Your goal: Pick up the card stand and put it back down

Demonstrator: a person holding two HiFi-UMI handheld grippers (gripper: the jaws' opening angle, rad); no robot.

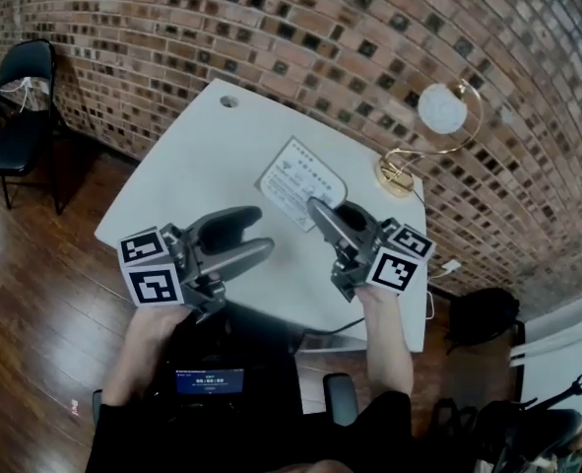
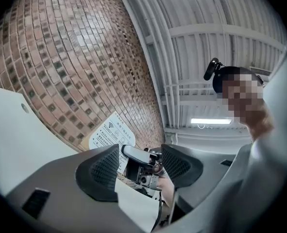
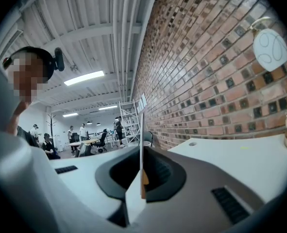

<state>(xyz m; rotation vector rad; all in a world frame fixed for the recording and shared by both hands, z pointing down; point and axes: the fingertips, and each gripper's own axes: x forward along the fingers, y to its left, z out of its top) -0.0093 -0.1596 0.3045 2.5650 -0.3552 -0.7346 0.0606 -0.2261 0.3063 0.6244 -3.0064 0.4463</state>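
From where I stand, the pick-up half looks done. The right gripper [image 1: 318, 208] has its fingers [image 3: 162, 174] clenched on the card stand [image 1: 298, 177], which shows as a thin sheet seen edge-on between them in the right gripper view. The stand hangs over the middle of the white desk [image 1: 202, 166]. In the left gripper view it shows against the brick wall [image 2: 60, 57], so I judge it clear of the desk top, though no view shows the gap under it plainly.

The left gripper [image 1: 256, 233] hovers just beside it on the near side. Its fingers [image 2: 102, 171] are spread wide with nothing between them, so it takes no part in the hold.

What remains is the putting down. That calls for lowering the stand level until its base sits flat on the desk, then letting the right fingers part without tipping it.

There is plenty of bare desk to the left and on the near side of the stand. The gold-footed lamp [image 1: 399, 173] stands near the far right corner, close to the edge, so that side is the tighter one. A black chair [image 1: 25, 97] stands well apart on the floor to the left.
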